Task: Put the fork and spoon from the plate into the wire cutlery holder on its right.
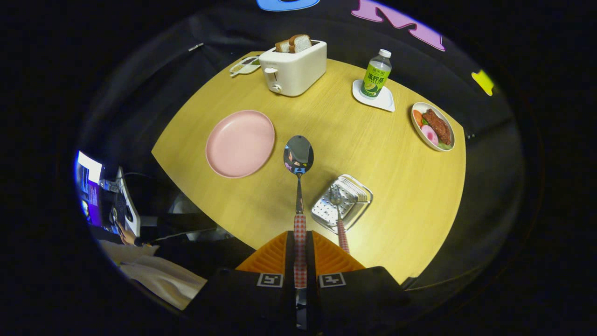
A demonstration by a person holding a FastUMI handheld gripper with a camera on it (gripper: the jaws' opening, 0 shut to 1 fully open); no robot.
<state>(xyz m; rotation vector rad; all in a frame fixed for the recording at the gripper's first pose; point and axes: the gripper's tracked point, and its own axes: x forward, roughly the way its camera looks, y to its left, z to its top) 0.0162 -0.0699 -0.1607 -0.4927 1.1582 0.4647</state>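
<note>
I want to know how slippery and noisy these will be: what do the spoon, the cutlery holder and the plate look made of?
Spoon: polished metal bowl with mirror reflections; checked red-and-white handle, probably plastic, clamped in the gripper jaws. Cutlery holder: shiny metal wire with a perforated base, fork already inside. Plate: matte pink, no glare, likely plastic or melamine.
</note>
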